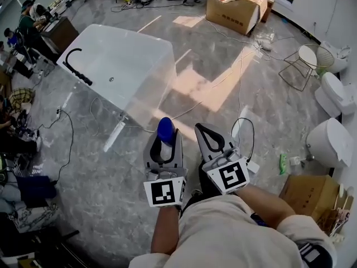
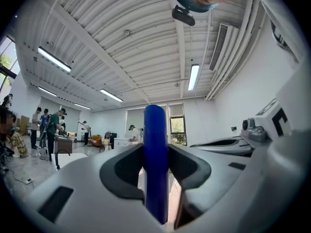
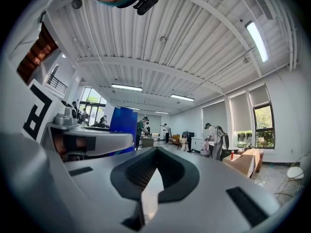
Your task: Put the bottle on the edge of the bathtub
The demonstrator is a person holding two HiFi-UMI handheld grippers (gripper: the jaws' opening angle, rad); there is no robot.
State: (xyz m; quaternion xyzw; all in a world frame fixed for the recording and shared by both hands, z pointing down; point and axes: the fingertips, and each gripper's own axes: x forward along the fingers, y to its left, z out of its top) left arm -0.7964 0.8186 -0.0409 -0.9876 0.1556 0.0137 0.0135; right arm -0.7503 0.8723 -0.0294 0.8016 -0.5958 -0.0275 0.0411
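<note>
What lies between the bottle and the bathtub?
Head view: only a short stretch of floor with a thin cable separates bottle and bathtub.

head: steeply down | gripper views: level, roomward (all three share bottle (image 1: 165, 132))

Open floor lies in front of the bathtub (image 1: 149, 78), crossed only by thin cables (image 1: 72, 137). A black faucet (image 1: 78, 74) takes up part of the tub's left rim. Toilets (image 1: 329, 141) crowd the right side.
</note>
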